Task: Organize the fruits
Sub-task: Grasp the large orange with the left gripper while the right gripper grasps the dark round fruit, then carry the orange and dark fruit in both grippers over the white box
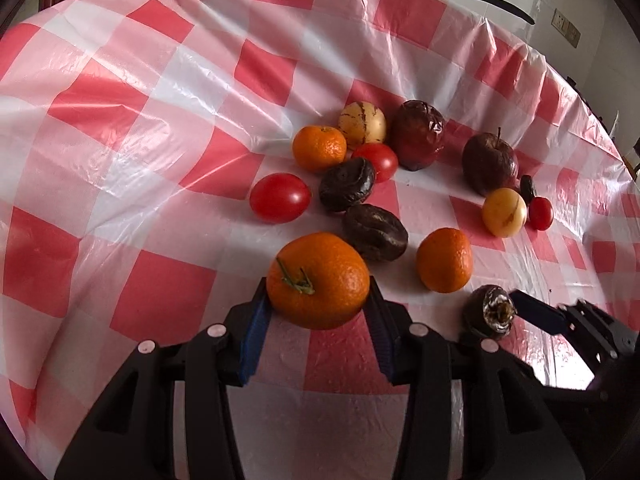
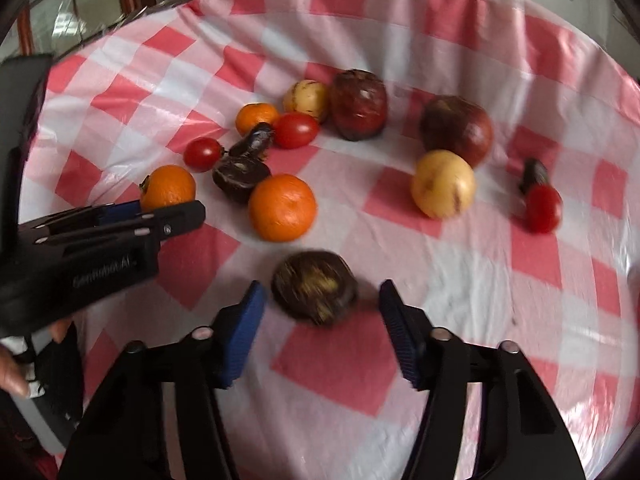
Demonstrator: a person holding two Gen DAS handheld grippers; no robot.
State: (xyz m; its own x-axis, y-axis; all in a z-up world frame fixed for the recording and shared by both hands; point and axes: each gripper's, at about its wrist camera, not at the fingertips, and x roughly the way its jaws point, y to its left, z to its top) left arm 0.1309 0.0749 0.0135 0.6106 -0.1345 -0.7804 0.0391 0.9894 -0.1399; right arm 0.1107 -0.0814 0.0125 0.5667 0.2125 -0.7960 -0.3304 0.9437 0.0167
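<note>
While the left wrist view looks down its own fingers, the left claw (image 1: 318,304) has both blue pads against the sides of a stemmed orange (image 1: 318,280); looks gripped, though whether it is lifted off the tabletop (image 1: 120,160) I cannot tell. Orange reads firm, fairly heavy, with a pebbly rind that should not slip. Pads sit at its widest girth, a good hold. It is round with no real long axis; the green stem faces up and toward the camera. Ahead of the claw: two dark wrinkled fruits, a second orange (image 1: 444,260) ahead-right, tomatoes and apples farther out. Off to the right the right claw (image 1: 500,314) is at a dark split fruit (image 1: 490,312).

Right wrist view, motion-blurred: right claw (image 2: 322,312) stands wide apart, with that dark fruit (image 2: 314,288) between the pads, nearer the left one, touching neither. Skin looks shrivelled, so likely light, softish and easy to crush; take it gently across the middle. It is a squat oval with its long axis roughly crosswise to the fingers, pale patch facing up. Left of this claw, the left claw (image 2: 160,210) shows side-on with the stemmed orange (image 2: 168,186) at its tips.
</note>
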